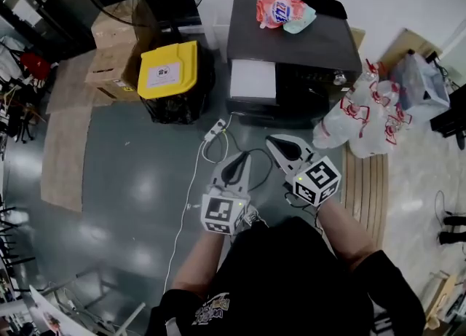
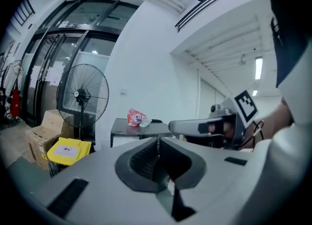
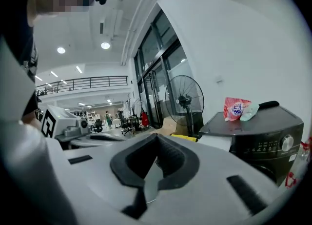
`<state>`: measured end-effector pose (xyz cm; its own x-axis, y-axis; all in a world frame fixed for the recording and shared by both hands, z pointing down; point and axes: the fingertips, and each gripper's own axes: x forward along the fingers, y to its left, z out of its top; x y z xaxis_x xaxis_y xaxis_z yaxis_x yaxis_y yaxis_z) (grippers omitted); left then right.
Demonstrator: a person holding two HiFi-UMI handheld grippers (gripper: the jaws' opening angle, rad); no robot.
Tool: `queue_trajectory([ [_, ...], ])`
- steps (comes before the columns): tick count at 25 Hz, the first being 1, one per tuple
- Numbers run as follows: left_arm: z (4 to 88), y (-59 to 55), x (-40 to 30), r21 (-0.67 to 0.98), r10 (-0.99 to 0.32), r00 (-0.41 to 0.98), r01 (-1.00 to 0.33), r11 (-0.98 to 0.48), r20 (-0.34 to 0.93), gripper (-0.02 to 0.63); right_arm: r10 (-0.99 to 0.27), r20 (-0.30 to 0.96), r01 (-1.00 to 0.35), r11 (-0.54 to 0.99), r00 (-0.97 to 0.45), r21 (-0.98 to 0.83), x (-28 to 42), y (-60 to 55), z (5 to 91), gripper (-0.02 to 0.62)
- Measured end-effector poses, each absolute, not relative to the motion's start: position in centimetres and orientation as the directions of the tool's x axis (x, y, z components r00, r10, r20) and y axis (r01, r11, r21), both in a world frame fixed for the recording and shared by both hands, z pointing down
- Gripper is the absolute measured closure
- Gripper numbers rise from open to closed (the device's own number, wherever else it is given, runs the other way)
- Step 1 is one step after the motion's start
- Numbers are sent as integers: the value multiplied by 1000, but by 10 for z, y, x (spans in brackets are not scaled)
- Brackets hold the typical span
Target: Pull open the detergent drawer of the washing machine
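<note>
Left tongs [image 1: 238, 161] and right tongs [image 1: 277, 141] are closed and empty, well short of the dark grey washing machine [image 1: 291, 36]. Its white detergent drawer [image 1: 253, 79] looks unopened; the whole pull remains.

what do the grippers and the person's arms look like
Left gripper and right gripper are pale grey tapering shells with dark pads, each carrying a white cube of black square markers. The person wears a black short-sleeved top.

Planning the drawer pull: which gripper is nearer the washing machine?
Right. The right gripper is in front of the washing machine, apart from it; the left gripper is farther back.
</note>
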<state>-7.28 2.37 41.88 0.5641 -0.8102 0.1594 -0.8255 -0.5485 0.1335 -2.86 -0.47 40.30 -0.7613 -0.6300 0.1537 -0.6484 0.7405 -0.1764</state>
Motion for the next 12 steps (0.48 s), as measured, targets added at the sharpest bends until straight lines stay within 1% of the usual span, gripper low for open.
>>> queue_trajectory([
  [6,423,48,-40,113,-817,546,-838,-534,183,589,-620,151,-638,757,-770,-142,5,30,392,592],
  [12,420,86,2,101,-824,524,-851,-515,213,589,-594,128,-608,777,-794,-166,43,67,385,592],
])
